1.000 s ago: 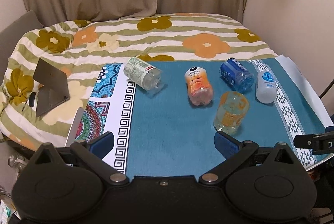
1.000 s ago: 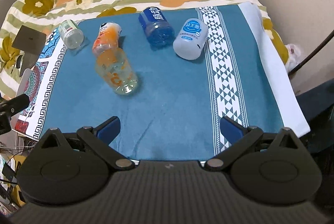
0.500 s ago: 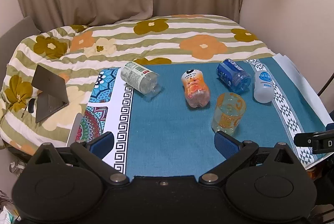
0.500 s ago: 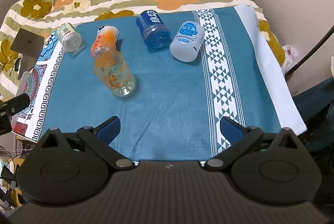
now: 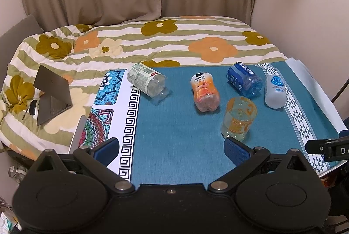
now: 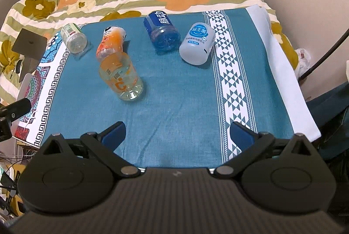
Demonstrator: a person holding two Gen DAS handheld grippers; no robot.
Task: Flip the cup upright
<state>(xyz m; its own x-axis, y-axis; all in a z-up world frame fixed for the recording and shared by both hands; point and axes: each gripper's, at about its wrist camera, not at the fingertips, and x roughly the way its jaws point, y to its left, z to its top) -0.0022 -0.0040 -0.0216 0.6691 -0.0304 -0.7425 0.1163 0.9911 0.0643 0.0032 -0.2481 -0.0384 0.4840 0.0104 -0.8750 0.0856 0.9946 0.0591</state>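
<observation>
On the teal cloth (image 6: 174,103), five cups lie tipped; my left claw (image 5: 171,150) and right claw (image 6: 177,132) hang apart, holding nothing.

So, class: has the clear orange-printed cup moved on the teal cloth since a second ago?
No. The clear cup lies in the same spot beside the orange bottle; only the camera view shifted.
</observation>
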